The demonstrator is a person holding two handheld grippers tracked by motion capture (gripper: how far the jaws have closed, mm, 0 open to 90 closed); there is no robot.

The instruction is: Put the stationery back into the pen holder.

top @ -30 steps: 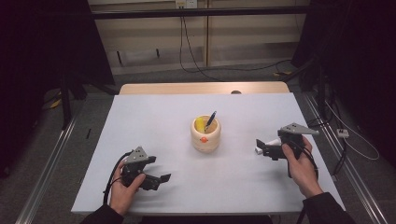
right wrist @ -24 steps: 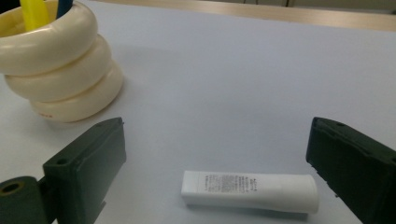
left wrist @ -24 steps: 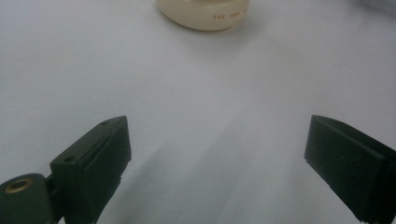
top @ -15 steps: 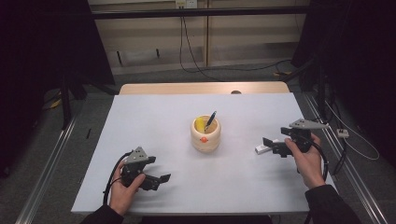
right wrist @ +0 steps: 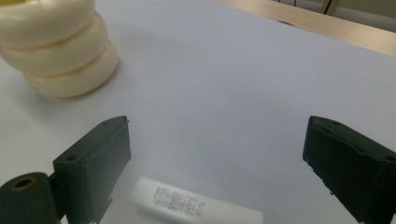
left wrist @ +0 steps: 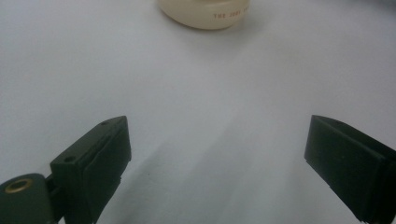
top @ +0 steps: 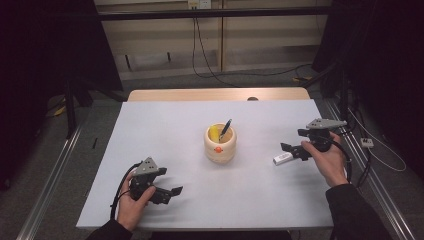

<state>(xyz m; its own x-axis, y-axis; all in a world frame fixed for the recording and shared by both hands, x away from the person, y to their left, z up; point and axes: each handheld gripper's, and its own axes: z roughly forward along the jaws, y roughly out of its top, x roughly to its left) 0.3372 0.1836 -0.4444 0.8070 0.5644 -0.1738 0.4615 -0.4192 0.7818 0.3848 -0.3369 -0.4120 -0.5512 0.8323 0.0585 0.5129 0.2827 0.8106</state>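
A cream ribbed cup (top: 220, 144) stands mid-table with a dark pen (top: 225, 127) and something yellow inside; it also shows in the left gripper view (left wrist: 205, 13) and the right gripper view (right wrist: 58, 51). A small white stick (top: 282, 158) with printed text lies on the table right of the cup, low between the jaws in the right gripper view (right wrist: 196, 206). My right gripper (top: 294, 151) hangs open just above and beside the stick. My left gripper (top: 170, 193) rests open near the front left edge, nothing between its jaws.
The white table (top: 165, 130) has a wooden strip along its far edge (top: 215, 94). Cables run on the floor beyond and to the right. Metal rails flank the table on both sides.
The right gripper has moved right and back from the table's middle, and the white stick now lies on the table under its open jaws. The left gripper has stayed put.
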